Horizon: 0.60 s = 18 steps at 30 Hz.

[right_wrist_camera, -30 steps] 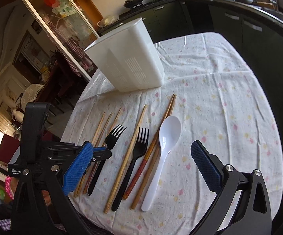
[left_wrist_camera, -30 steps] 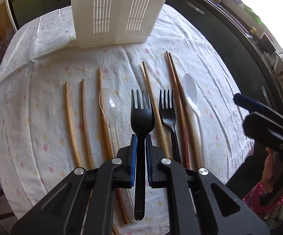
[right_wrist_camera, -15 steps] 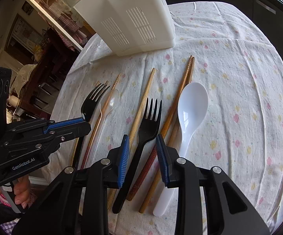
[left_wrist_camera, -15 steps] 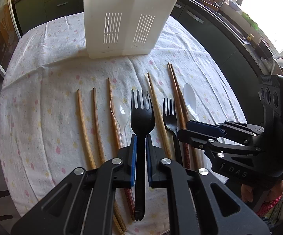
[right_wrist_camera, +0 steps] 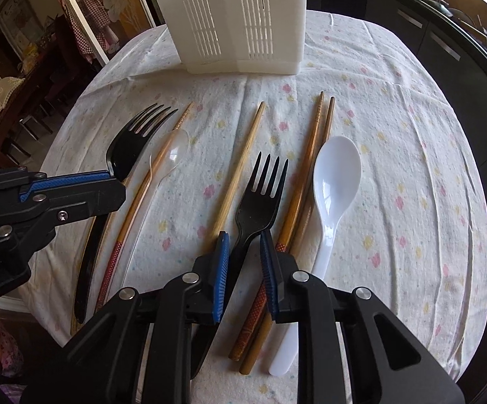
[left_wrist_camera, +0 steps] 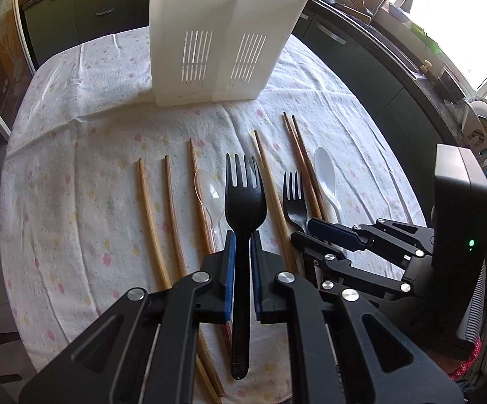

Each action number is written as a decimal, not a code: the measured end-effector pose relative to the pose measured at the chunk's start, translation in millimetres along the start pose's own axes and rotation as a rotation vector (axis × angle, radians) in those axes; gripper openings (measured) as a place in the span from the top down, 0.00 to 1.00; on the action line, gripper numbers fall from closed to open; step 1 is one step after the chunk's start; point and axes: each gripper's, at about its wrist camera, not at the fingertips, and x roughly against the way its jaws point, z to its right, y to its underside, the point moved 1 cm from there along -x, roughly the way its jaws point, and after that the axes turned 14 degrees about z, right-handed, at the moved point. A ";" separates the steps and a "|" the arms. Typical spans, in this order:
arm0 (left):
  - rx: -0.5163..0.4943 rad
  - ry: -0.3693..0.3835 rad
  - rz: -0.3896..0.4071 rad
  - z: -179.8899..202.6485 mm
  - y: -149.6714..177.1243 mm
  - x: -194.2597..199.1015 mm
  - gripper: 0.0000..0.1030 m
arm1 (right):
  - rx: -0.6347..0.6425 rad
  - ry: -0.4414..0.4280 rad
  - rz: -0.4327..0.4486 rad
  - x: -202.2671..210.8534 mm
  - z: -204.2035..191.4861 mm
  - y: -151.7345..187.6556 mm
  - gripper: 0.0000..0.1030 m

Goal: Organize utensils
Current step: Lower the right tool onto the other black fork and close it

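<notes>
Two forks are in play: since a second ago our right gripper [right_wrist_camera: 243, 235] has dropped and narrowed around the second fork [right_wrist_camera: 260, 195] on the cloth, perhaps not yet pinching. Our left gripper [left_wrist_camera: 242, 235] stays clamped on its raised fork [left_wrist_camera: 245, 195], short of the bin [left_wrist_camera: 223, 33].

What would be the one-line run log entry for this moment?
left gripper: jaws shut on lifted black plastic fork | right gripper: jaws around second black plastic fork, on tablecloth | white slotted plastic caddy: upright behind
</notes>
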 end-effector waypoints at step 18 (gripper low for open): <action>-0.024 0.043 0.207 8.1 -48.5 53.2 0.91 | -0.193 -0.204 0.291 80.7 45.2 -23.0 0.91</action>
